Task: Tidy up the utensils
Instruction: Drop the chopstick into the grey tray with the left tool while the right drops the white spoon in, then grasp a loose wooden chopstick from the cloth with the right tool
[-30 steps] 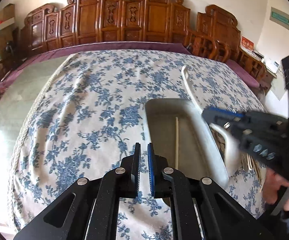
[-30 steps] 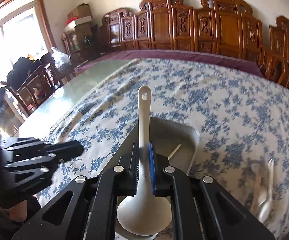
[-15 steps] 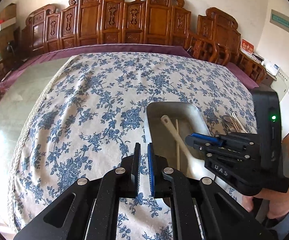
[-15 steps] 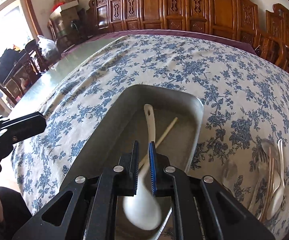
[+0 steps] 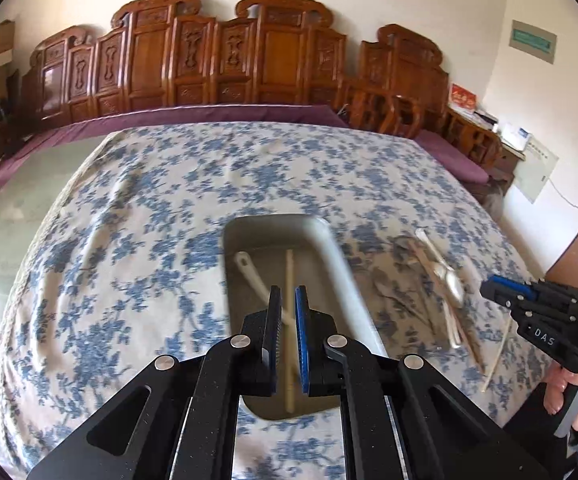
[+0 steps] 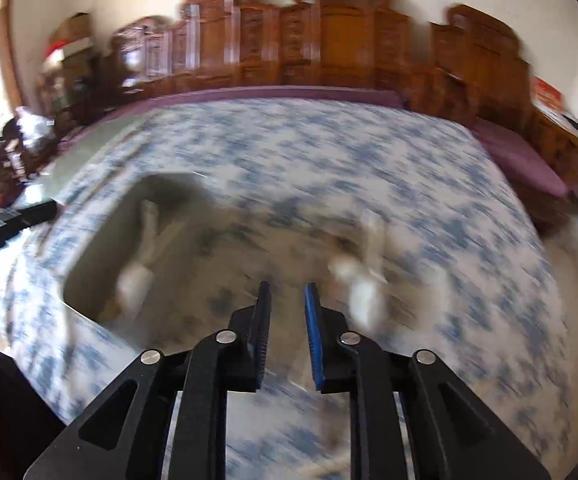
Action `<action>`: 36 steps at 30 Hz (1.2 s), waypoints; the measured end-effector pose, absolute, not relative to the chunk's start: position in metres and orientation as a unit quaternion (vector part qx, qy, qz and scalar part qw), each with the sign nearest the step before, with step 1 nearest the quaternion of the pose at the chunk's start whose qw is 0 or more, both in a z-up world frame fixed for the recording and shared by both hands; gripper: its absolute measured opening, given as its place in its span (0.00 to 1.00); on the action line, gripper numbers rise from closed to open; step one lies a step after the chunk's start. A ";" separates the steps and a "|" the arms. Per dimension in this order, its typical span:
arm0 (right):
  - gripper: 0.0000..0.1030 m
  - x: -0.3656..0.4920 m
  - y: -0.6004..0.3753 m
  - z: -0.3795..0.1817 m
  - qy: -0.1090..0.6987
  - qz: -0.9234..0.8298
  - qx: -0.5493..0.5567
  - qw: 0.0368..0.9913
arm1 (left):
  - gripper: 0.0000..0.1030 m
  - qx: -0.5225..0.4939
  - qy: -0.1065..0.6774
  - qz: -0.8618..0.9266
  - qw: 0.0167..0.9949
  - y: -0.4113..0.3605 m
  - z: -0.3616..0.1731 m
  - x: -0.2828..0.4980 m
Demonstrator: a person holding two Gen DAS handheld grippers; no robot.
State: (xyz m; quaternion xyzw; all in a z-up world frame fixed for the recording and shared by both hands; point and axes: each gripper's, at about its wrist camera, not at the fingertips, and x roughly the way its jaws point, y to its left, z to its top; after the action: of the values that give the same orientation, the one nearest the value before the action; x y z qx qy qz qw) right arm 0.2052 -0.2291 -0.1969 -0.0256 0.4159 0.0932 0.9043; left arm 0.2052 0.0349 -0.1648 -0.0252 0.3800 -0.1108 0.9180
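A grey metal tray [image 5: 341,268] sits on the floral tablecloth. In it lie a white ladle [image 5: 249,270] and a wooden chopstick [image 5: 289,276]. My left gripper [image 5: 288,300] hovers over the tray's near end with its jaws a small gap apart, holding nothing. A pile of loose spoons and chopsticks [image 5: 445,280] lies right of the tray. My right gripper [image 6: 287,296] is open and empty, between the tray [image 6: 89,248] and the blurred pile [image 6: 363,276]. It also shows in the left wrist view [image 5: 493,286] at the far right.
The blue floral tablecloth [image 5: 149,208] covers a large table. Carved wooden chairs [image 5: 229,64] line the far wall. A purple cloth edge [image 5: 209,114] runs along the table's far side. The right wrist view is heavily motion-blurred.
My right gripper let go of the white ladle, which now lies in the tray, opened, and swung right toward the utensil pile. My left gripper shifted over the tray.
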 end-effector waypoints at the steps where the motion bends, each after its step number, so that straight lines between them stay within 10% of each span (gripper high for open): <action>1: 0.25 0.202 -0.243 -0.202 0.423 0.076 -0.022 0.903 | 0.06 -0.026 0.378 -0.116 0.918 0.029 -0.164 0.203; 23: 0.42 0.168 -0.324 -0.281 0.506 -0.075 0.030 0.859 | 0.11 0.007 0.372 -0.165 0.914 -0.036 -0.178 0.179; 36: 0.11 0.175 -0.327 -0.278 0.506 -0.088 0.012 0.858 | 0.11 0.011 0.369 -0.167 0.914 -0.039 -0.179 0.176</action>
State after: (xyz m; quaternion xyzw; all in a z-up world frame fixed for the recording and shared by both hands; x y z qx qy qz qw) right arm 0.1752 -0.3266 -0.2776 0.0121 0.5057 -0.0878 0.8581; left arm 0.1756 -0.0388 -0.1788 0.0107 0.3689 -0.1669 0.9143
